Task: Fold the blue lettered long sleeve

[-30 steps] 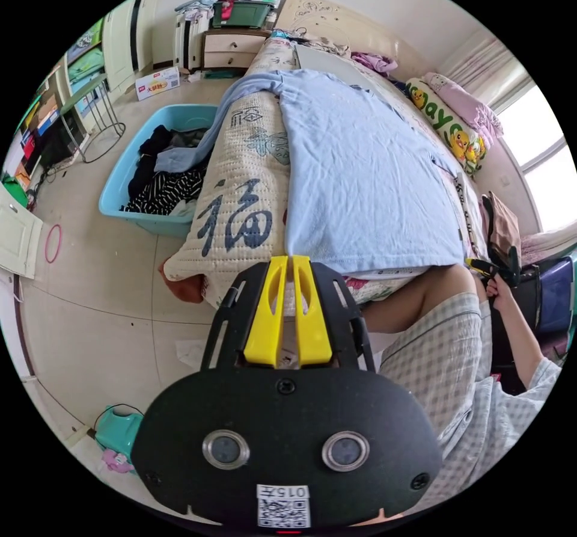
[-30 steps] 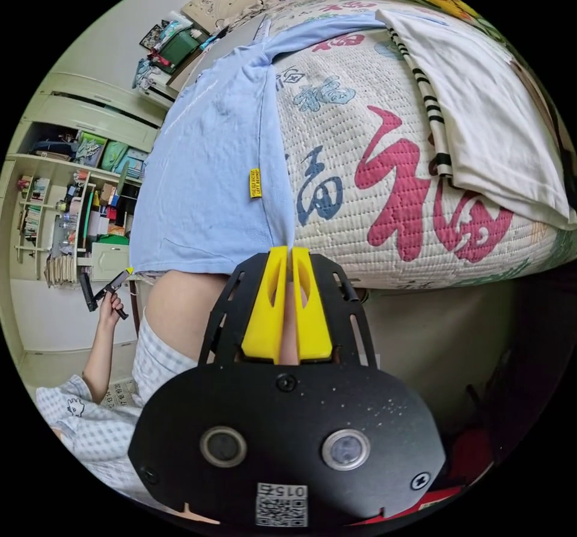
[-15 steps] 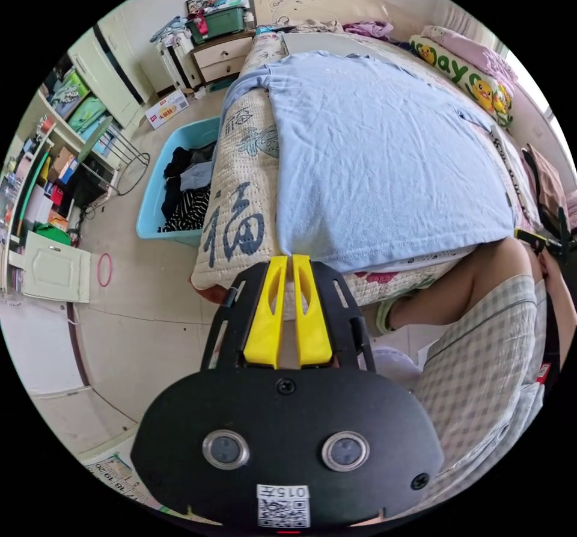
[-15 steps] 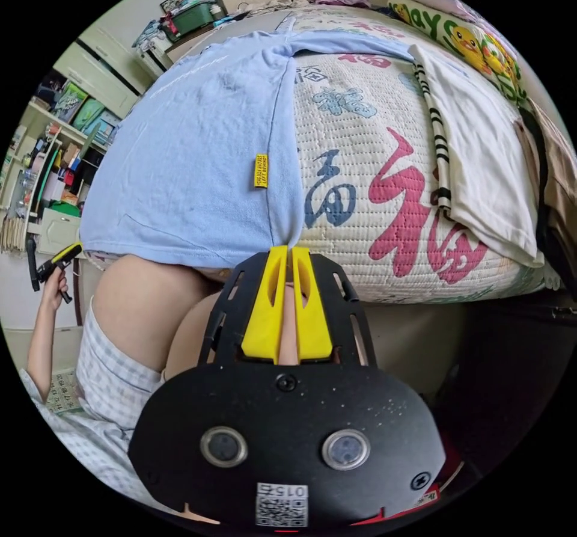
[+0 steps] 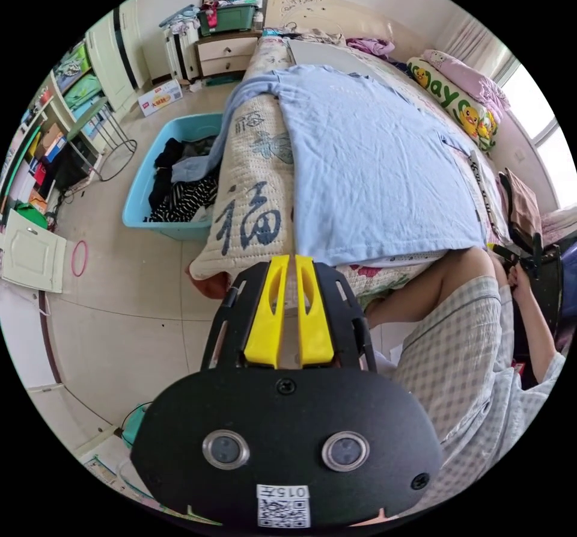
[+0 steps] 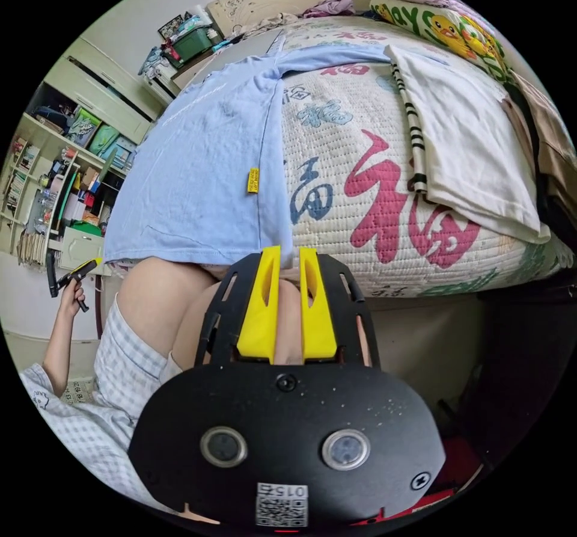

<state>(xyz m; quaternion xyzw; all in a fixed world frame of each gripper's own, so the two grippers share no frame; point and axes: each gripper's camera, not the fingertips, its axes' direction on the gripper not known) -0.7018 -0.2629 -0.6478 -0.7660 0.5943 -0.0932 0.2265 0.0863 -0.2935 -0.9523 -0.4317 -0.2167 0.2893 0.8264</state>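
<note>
1. One blue long sleeve [image 5: 372, 164] lies spread flat on the bed [image 5: 252, 200], its hem hanging just over the bed's near edge and one sleeve trailing off the side toward the blue bin [image 5: 144, 188].
2. In the right gripper view the same shirt [image 6: 198, 182] carries a small yellow tag [image 6: 253, 180] near its side seam.
3. The left claw [image 5: 288, 260] sits at the shirt's hem corner, jaws a narrow slit apart; whether they pinch cloth cannot be told.
4. The right claw [image 6: 286, 253] is released, jaws parted at the other hem corner, gripping nothing.
5. Beside the shirt on the bed lies a folded white garment [image 6: 475, 146] with a striped edge.
6. A person's leg [image 6: 156, 302] presses against the bed below the hem.
7. The bin on the floor beside the bed holds dark clothes [image 5: 174, 188].
</note>
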